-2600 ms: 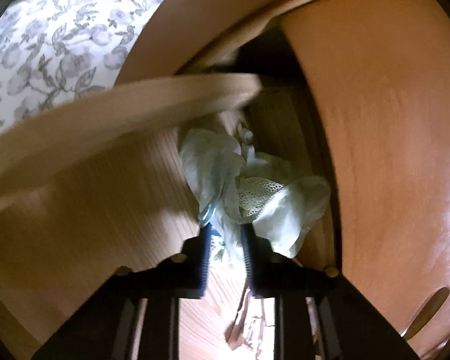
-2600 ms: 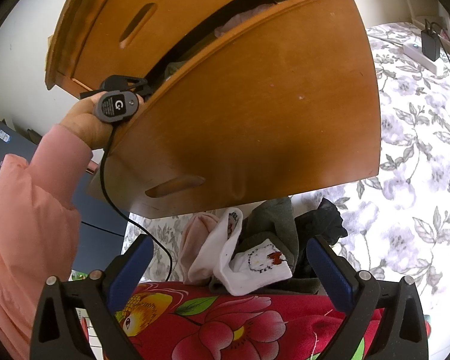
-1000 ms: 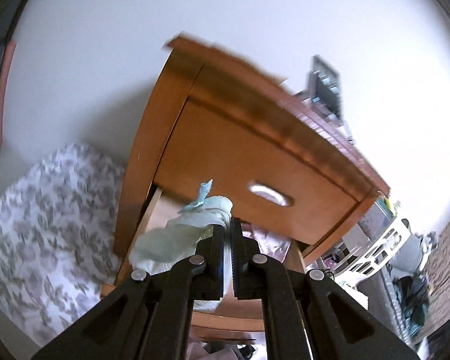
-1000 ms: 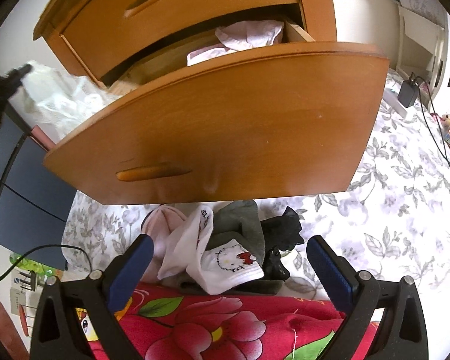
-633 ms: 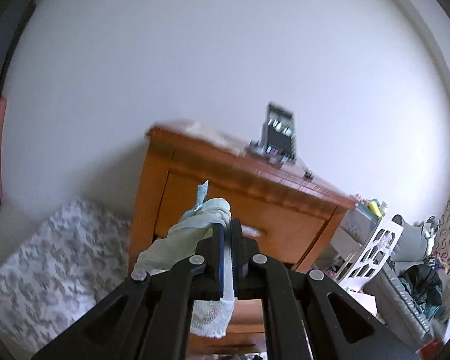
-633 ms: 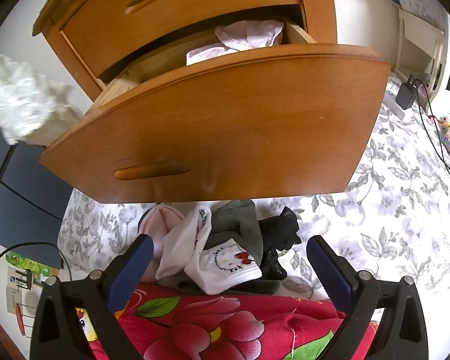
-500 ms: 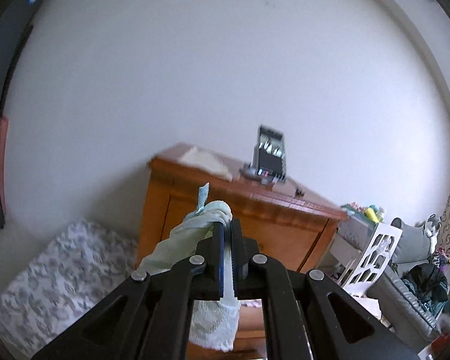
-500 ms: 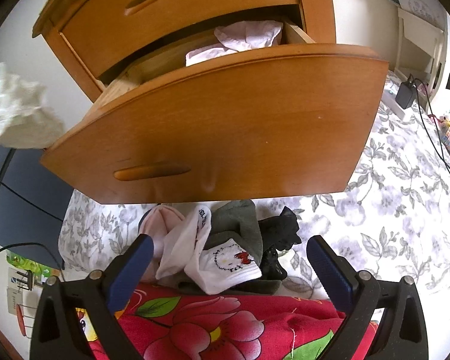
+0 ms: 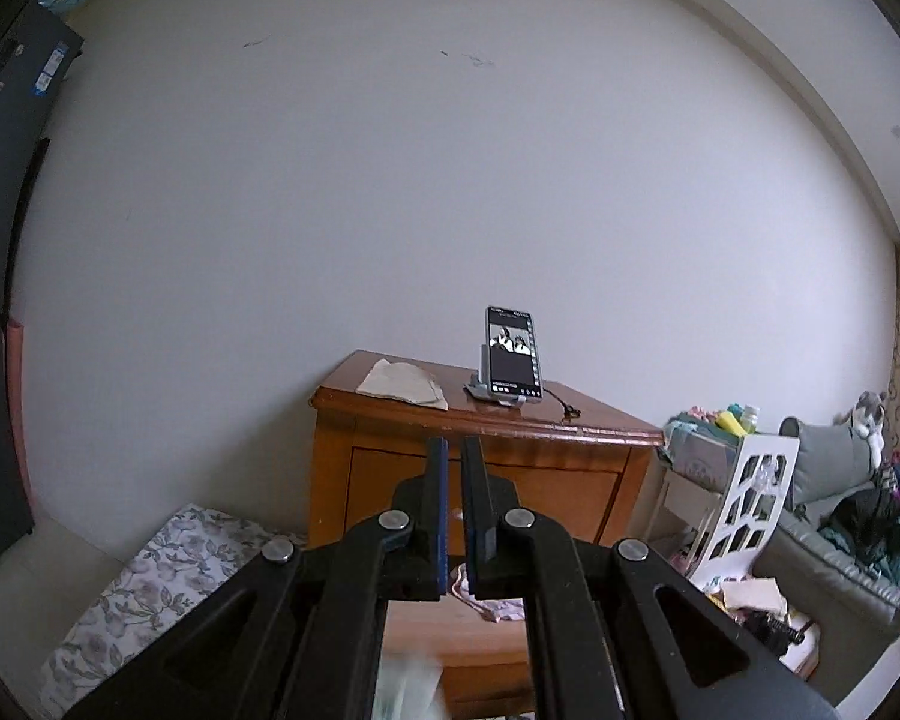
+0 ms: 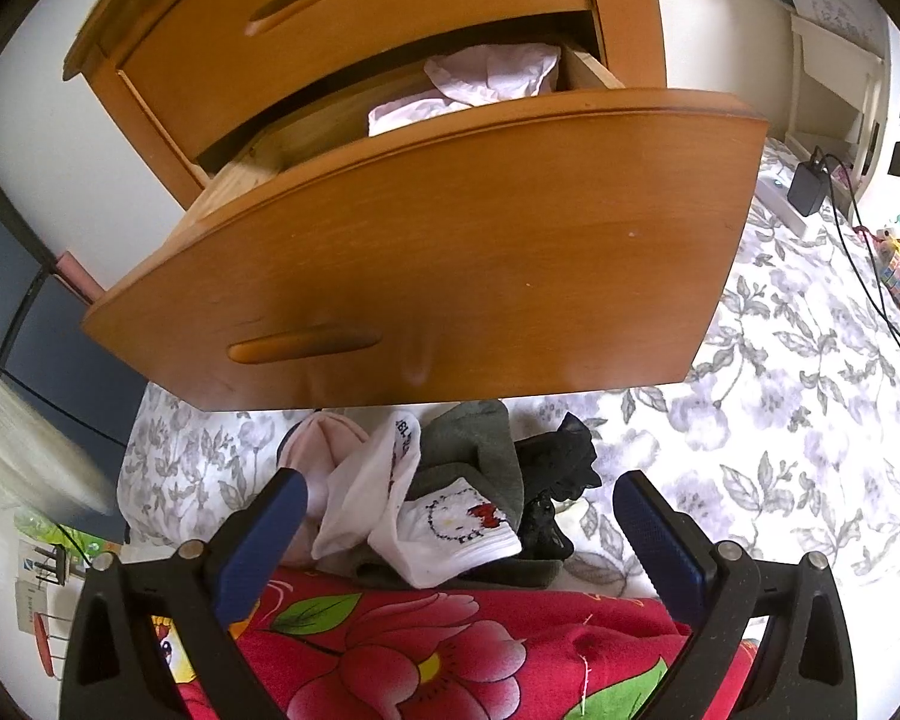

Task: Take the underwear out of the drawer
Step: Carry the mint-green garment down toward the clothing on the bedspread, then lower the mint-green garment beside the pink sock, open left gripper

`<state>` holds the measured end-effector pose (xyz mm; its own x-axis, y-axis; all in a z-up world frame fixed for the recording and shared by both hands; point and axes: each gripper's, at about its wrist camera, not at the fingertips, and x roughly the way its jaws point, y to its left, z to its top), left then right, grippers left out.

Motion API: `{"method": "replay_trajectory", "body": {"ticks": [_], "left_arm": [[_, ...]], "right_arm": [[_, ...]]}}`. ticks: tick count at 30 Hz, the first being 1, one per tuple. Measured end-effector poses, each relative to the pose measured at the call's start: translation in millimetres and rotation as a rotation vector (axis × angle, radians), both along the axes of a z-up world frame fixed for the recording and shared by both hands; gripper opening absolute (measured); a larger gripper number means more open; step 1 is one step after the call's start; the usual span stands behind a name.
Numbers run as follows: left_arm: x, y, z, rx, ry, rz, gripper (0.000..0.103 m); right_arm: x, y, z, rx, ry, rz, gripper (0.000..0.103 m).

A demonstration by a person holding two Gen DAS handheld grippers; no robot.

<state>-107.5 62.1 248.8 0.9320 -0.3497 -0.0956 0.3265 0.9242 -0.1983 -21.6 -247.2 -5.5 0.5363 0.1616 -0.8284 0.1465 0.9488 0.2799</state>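
The pale green underwear [image 9: 408, 687] is a blurred shape below my left gripper [image 9: 454, 444], free of its fingers. The right wrist view catches it as a pale streak [image 10: 24, 444] at the far left. My left gripper is raised and points at the wall above the wooden dresser [image 9: 480, 468]; its jaws stand a narrow gap apart with nothing between them. The pulled-out drawer [image 10: 450, 252] still holds pinkish-white garments [image 10: 486, 78]. My right gripper [image 10: 459, 480] is wide open and empty, low in front of the drawer over a clothes pile [image 10: 450, 516].
A phone on a stand [image 9: 513, 354] and a folded cloth [image 9: 405, 384] sit on the dresser top. A white rack [image 9: 744, 498] and a grey sofa [image 9: 840, 540] stand to the right. A floral mat [image 10: 780, 420], a red flowered blanket [image 10: 450, 648] and a charger with cables [image 10: 807, 186] lie below.
My left gripper lifted the underwear out of the drawer, rose high, then let go; the garment now drops below it. The right gripper has stayed still and open.
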Motion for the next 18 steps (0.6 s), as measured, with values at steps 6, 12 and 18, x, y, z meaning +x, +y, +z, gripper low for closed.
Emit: {"method": "replay_trajectory", "body": {"ticks": [6, 12, 18], "left_arm": [[27.5, -9.6, -32.8, 0.027, 0.129, -0.069, 0.003], [72.9, -19.1, -94.4, 0.062, 0.387, -0.094, 0.003], [90.1, -16.7, -127.3, 0.055, 0.491, -0.102, 0.003]], "right_arm": [[0.6, 0.4, -0.1, -0.003, 0.002, 0.0, 0.103], [1.0, -0.9, -1.7, 0.005, 0.005, 0.001, 0.103], [1.4, -2.6, -2.8, 0.015, 0.009, -0.002, 0.103]]}}
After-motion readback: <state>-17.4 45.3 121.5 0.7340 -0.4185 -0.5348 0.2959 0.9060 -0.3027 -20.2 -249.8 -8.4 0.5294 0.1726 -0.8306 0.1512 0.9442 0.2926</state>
